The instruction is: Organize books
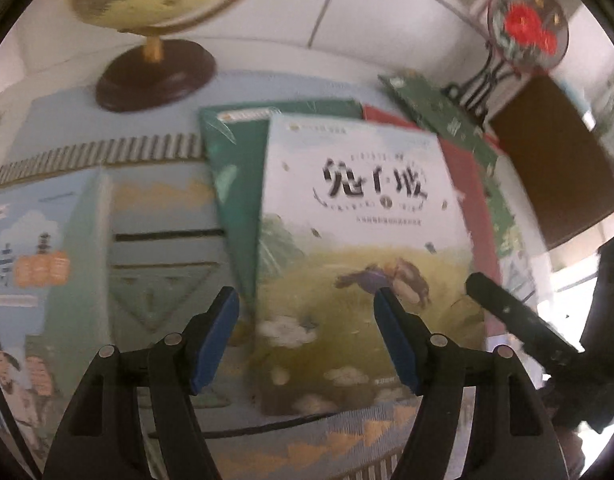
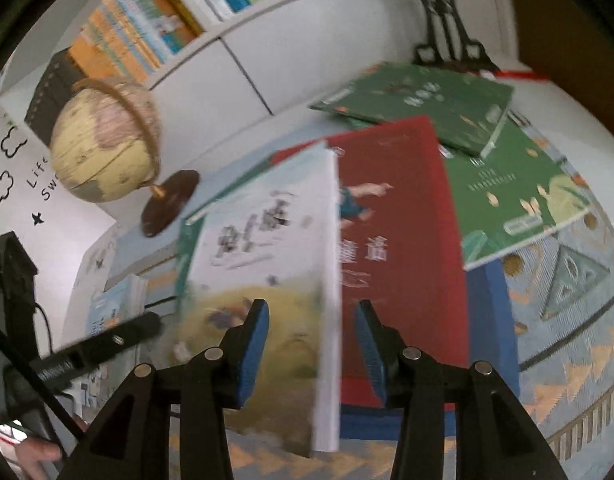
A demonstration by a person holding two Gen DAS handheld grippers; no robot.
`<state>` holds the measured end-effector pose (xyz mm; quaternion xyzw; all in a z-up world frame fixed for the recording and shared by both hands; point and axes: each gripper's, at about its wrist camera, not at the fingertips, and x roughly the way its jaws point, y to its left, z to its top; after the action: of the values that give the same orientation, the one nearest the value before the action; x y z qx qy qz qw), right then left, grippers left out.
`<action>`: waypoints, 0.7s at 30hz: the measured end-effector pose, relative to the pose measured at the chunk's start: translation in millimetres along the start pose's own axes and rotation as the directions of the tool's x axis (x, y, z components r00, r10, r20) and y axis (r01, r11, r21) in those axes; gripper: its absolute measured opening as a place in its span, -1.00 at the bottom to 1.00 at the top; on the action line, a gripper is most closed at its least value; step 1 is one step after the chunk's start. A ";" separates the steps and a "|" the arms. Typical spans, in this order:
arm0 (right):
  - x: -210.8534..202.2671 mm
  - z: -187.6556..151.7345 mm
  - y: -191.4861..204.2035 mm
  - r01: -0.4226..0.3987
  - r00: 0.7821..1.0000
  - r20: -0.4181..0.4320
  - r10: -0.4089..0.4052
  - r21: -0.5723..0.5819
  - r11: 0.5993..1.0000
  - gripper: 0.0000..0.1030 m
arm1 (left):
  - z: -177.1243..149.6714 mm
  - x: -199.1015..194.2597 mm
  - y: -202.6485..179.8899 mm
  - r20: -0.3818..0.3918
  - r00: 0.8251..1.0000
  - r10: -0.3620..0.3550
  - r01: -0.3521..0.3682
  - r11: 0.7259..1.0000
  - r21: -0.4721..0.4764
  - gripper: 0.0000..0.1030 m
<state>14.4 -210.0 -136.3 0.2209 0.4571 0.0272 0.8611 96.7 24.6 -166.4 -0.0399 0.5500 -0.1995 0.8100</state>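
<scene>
A white picture book [image 1: 359,256] with black Chinese title and a yellow field lies tilted on a heap of books on the table. My left gripper [image 1: 307,336] is open just above its lower part, touching nothing. In the right wrist view the same white book [image 2: 275,264] has its right edge raised between the jaws of my right gripper [image 2: 313,350], which stand open around that edge. Under it lie a red book [image 2: 403,248], a dark green book [image 1: 231,172] and a blue book [image 2: 491,320].
A globe [image 2: 103,144] on a brown base stands at the back left. Two green books [image 2: 423,100] lie at the back right by a black iron stand [image 2: 447,32]. A patterned cloth [image 2: 567,320] covers the table. A bookshelf [image 2: 155,20] is behind. A boxed book set [image 1: 31,264] stands left.
</scene>
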 end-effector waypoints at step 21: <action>-27.7 -52.1 -27.2 -0.125 0.971 -0.214 0.108 -0.072 0.990 -0.08 | -79.5 -6.5 -30.8 -0.121 0.974 -0.192 0.185 0.981 -0.061 0.38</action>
<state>-47.5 -222.9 -151.0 0.2065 0.5298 0.1201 0.8137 13.9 11.1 -183.1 -0.0989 0.5987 -0.2641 0.7497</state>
